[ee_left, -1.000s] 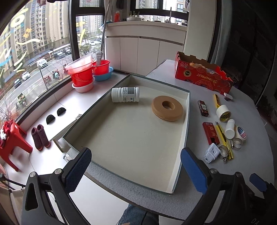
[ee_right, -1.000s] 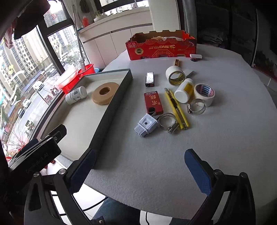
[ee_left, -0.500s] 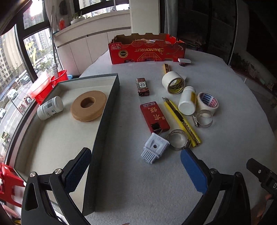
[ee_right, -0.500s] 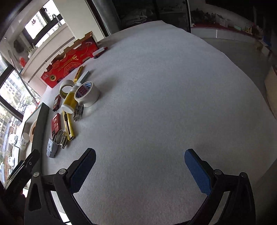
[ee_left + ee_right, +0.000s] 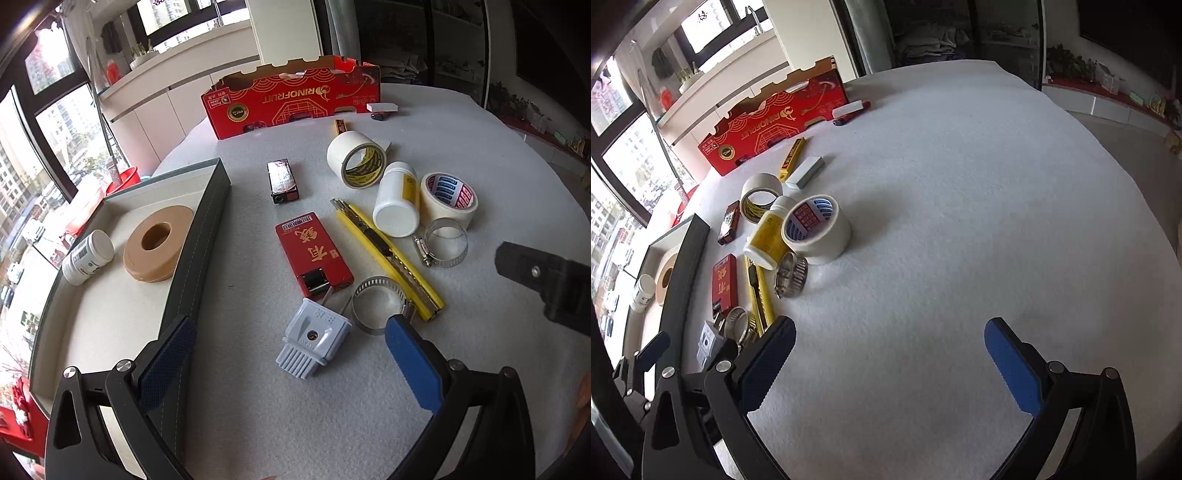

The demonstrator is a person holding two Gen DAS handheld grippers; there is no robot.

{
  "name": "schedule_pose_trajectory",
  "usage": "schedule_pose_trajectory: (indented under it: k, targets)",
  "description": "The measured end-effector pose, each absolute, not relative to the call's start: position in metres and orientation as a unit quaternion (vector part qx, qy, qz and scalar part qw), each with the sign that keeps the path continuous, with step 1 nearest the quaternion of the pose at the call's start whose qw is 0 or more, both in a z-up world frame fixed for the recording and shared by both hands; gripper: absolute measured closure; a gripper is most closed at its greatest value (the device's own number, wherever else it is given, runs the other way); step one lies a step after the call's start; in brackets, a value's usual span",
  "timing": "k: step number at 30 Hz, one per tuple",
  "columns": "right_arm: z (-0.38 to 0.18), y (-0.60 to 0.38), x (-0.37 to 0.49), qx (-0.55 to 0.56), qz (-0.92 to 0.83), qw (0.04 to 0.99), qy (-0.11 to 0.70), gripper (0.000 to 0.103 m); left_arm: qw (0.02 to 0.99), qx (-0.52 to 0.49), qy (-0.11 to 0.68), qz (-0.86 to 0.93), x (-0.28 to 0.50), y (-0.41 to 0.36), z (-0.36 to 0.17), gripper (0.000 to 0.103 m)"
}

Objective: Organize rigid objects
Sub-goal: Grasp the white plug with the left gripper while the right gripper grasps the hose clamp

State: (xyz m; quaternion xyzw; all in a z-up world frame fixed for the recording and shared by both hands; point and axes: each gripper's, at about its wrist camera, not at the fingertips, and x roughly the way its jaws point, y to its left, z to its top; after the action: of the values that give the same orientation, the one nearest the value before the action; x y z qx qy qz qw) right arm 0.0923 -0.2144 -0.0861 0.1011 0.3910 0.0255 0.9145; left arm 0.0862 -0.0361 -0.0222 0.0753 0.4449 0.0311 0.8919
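Observation:
My left gripper is open and empty, low over the table just in front of a grey plug. Beyond the plug lie a hose clamp, a red flat box, a yellow utility knife, a white bottle and two tape rolls. A grey tray at the left holds a tan ring and a white bottle. My right gripper is open and empty over bare table, right of the items.
A red cardboard box stands at the back of the table. A second hose clamp and a small dark box lie among the items. A white block and a pen lie farther back. Windows are at the left.
My left gripper has swung right from the tray and moved closer to the grey plug. My right gripper has swung right, away from the items, over bare table.

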Motion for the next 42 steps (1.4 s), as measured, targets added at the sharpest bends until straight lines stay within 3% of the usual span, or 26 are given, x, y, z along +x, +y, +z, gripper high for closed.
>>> schedule_pose_trajectory:
  k: [6,17,20,42]
  targets:
    - [-0.103,-0.183,0.14,-0.002,-0.021,0.901,0.433,0.0,0.89,0.076,0.449,0.027,0.09,-0.025,-0.02,0.0]
    - [-0.112,-0.271,0.085,0.043,-0.063,0.904,0.421,0.0,0.878,0.093,0.468,-0.043,0.097,-0.046,-0.033,0.0]
    - [-0.111,-0.273,0.081,0.041,-0.061,0.906,0.418,0.0,0.871,0.039,0.487,-0.049,0.1,-0.027,-0.038,0.0]
    - [-0.099,-0.243,0.078,0.019,0.034,0.929,0.369,0.0,0.872,0.06,0.477,-0.095,0.106,-0.032,-0.039,0.0]
